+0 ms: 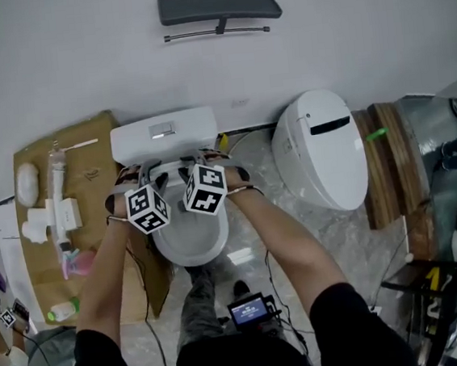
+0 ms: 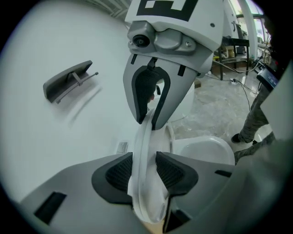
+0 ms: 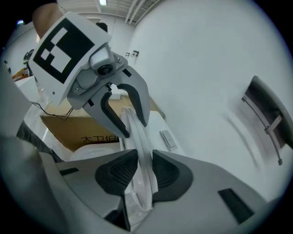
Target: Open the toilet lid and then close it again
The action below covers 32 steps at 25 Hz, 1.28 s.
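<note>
The white toilet (image 1: 190,239) stands against the wall, its tank (image 1: 162,132) behind the bowl. Its lid (image 2: 142,146) is lifted well off the bowl, edge-on to both gripper cameras. My left gripper (image 2: 144,171) has its ribbed pads closed on the lid's rim. My right gripper (image 3: 137,171) clamps the same rim (image 3: 139,141) just beside it. In the head view the left gripper (image 1: 153,179) and the right gripper (image 1: 191,172) sit side by side over the bowl, marker cubes toward me. Each gripper view shows the other gripper's jaws further along the rim.
A second white toilet (image 1: 322,148) stands to the right, with wooden boards (image 1: 385,162) beyond it. A cardboard sheet (image 1: 55,229) with small white parts lies at the left. A dark bracket shelf (image 1: 218,8) hangs on the wall above. My legs and a small screen (image 1: 250,310) are below.
</note>
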Motion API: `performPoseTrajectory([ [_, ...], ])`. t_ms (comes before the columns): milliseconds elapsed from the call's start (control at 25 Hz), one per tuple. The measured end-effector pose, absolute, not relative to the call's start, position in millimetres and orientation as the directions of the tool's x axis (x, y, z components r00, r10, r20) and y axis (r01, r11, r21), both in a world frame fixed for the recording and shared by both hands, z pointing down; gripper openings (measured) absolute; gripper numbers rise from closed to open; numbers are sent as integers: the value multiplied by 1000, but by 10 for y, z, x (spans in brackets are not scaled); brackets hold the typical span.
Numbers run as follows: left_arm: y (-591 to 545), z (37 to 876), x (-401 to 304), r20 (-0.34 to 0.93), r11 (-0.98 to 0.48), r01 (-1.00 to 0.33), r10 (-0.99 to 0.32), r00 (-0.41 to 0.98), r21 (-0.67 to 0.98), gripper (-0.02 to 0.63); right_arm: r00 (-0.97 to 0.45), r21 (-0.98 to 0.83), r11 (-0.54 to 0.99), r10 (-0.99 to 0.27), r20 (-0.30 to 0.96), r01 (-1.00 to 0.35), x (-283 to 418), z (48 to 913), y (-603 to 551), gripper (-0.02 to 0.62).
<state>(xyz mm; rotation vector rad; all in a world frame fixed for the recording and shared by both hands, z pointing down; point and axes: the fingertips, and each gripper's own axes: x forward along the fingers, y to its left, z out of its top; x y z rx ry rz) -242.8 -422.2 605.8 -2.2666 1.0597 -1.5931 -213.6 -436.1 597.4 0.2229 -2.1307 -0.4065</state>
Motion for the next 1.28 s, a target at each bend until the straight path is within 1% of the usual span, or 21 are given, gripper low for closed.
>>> performPoseTrajectory([
  [160,-4471,5989,-2650,734,-714,-472,-654,184,-518,146,-530,340,938,-319,786,-60,-2249,5981,-4665,107],
  [360,-4681,5935,-2816,711,-663,-536,-686,156,-522,144,-517,349,934,-337,787,-77,-2348,5969,-4902,114],
  [560,-4830,5946,-2897,726,-639,-576,-679,110,-510,138,-525,356,933,-328,786,-50,-2402,5976,-5056,115],
  [720,-4890,5967,-2899,764,-646,-594,-641,81,-479,138,-536,353,935,-307,786,-17,-2407,5977,-5116,114],
  [840,-4927,5968,-2911,787,-655,-603,-613,72,-455,138,-560,384,923,-322,763,-8,-2401,5913,-5140,114],
  [1000,-4982,5986,-2939,803,-652,-616,-593,50,-443,140,-591,438,898,-335,734,35,-2352,5865,-5148,68],
  [1160,-5004,5981,-2934,804,-651,-620,-592,54,-438,140,-588,430,900,-313,746,67,-2353,5904,-5169,61],
  [1280,-4973,5974,-2952,797,-645,-618,-602,49,-450,140,-583,404,912,-293,758,67,-2360,5916,-5133,61],
])
